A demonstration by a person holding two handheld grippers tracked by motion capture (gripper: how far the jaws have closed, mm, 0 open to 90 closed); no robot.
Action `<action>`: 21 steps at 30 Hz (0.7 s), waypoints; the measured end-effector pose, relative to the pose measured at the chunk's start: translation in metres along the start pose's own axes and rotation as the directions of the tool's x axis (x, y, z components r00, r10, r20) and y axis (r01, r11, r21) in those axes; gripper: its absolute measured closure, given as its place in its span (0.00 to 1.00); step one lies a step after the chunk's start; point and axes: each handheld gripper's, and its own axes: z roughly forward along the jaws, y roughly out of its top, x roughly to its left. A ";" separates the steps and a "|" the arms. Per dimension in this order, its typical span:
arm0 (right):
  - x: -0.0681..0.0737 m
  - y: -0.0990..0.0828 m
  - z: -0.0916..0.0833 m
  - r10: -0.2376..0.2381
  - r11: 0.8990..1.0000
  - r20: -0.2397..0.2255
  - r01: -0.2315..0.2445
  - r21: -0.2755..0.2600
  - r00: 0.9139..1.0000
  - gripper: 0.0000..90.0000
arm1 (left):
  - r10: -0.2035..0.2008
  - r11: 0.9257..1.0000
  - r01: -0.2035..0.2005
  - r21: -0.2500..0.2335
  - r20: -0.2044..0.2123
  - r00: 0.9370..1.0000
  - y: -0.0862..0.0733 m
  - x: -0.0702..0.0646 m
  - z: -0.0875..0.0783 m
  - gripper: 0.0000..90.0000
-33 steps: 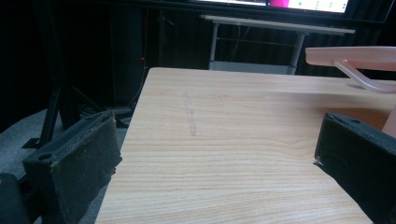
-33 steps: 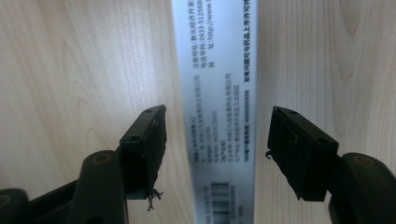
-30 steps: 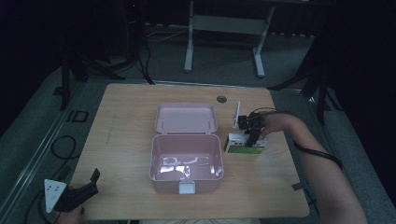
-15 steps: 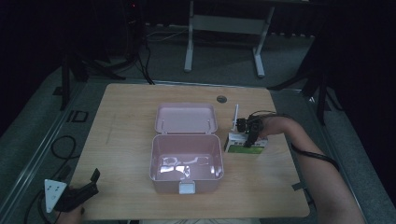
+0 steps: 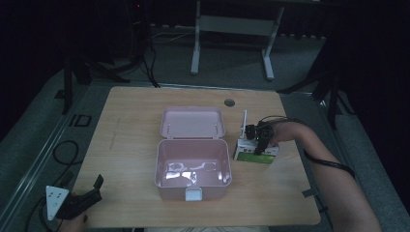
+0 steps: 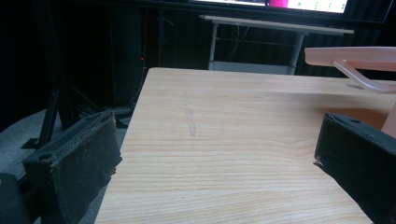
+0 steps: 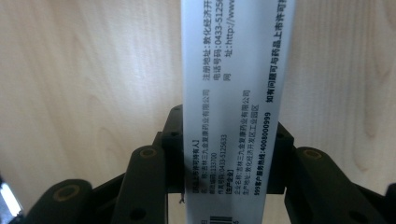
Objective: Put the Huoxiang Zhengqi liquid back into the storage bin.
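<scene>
An open pink box stands mid-table with its lid laid back. Right of it lies a white and green carton. My right gripper comes down on the carton from above and is shut on it. In the right gripper view the printed white carton runs up between the black fingers, and the right gripper presses on both its sides. My left gripper hovers off the table's front left corner, open and holding nothing. In its own view the left gripper faces bare wood, with the pink lid at the far right.
A thin white upright piece stands just behind the carton. A dark round grommet sits near the wooden table's far edge. A metal desk frame stands on the floor beyond, and cables lie on the floor at left.
The right forearm has shifted only slightly at the carton. The carton, the pink box and the left gripper are where they were.
</scene>
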 end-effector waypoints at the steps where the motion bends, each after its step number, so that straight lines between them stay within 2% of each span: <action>1: 0.003 -0.001 -0.001 -0.002 1.000 -0.002 0.002 -0.004 1.000 0.69 | 0.001 1.000 -0.001 0.001 0.000 1.000 0.000 0.000 0.000 0.00; 5: 0.015 -0.003 -0.006 -0.011 1.000 -0.010 0.011 -0.010 1.000 0.69 | 0.001 1.000 -0.001 0.002 0.000 1.000 0.000 0.000 0.000 0.00; 9: 0.027 -0.005 -0.009 -0.013 1.000 -0.025 0.013 0.008 1.000 0.69 | 0.001 1.000 -0.001 0.001 -0.001 1.000 0.000 0.000 0.000 0.00; 13: 0.037 -0.008 -0.012 -0.017 1.000 -0.014 0.017 0.017 1.000 0.69 | 0.001 1.000 -0.001 0.004 0.001 1.000 0.000 0.000 0.000 0.00; 17: 0.047 -0.012 -0.015 -0.014 1.000 -0.011 0.014 0.000 1.000 0.69 | -0.001 1.000 0.001 0.000 0.002 1.000 0.000 0.000 0.000 0.00; 21: 0.058 -0.016 -0.019 -0.034 0.999 -0.008 0.034 -0.005 0.999 0.69 | 0.001 1.000 -0.001 0.004 0.002 1.000 0.000 0.000 0.000 0.00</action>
